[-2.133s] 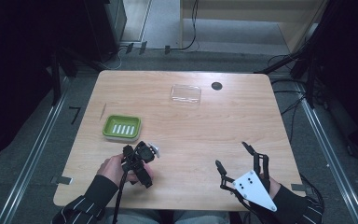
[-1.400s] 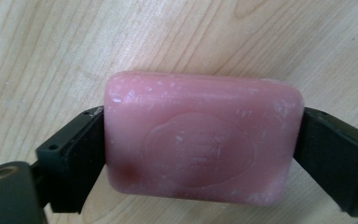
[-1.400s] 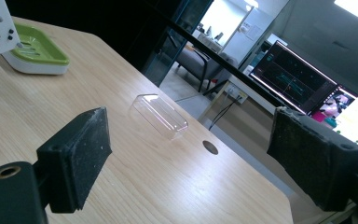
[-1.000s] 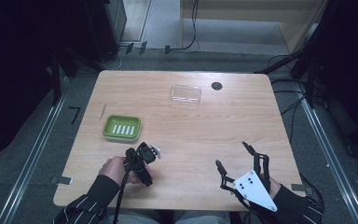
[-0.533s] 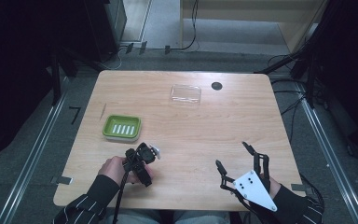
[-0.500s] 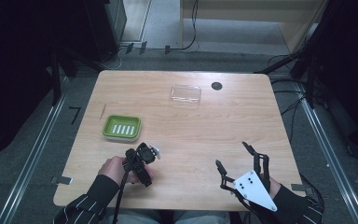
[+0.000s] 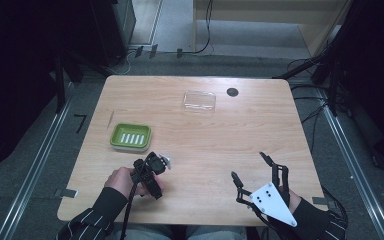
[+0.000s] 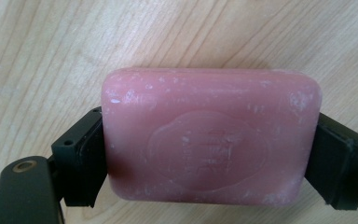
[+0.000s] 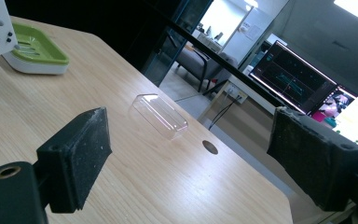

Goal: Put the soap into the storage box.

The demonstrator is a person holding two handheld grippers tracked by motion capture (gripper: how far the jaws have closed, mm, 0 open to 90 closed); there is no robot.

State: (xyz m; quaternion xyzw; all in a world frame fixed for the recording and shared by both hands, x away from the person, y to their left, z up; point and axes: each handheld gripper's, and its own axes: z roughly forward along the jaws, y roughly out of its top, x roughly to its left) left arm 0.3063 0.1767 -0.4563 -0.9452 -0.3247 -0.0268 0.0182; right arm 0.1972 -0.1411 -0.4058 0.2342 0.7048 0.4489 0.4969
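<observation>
A pale wooden table [image 7: 200, 130] stands on a grey floor [image 7: 240, 30] with dark equipment and cables around it; metal rails [image 7: 35, 165] run along both sides. In the right gripper view, lit monitors [image 9: 298, 79] glow beyond the far edge.

Most of the tabletop is bare: a broad open stretch lies across the middle and the right half. A clear plastic lid [image 7: 199, 100] sits near the far edge, just beside a small round hole [image 7: 232, 92]. A green soap dish [image 7: 130, 137] rests toward the left side, well in from the edge, near the left gripper.

The left gripper [image 7: 155, 167] sits low over the near-left part of the table, and its jaws have just been closing; its pads [image 8: 86, 154] press on both short ends of a pink soap bar [image 8: 209, 140], which lies on the wood. The right gripper [image 7: 252, 167] is at the near-right corner, jaws spread wide with nothing between its pads [image 9: 79, 154].
</observation>
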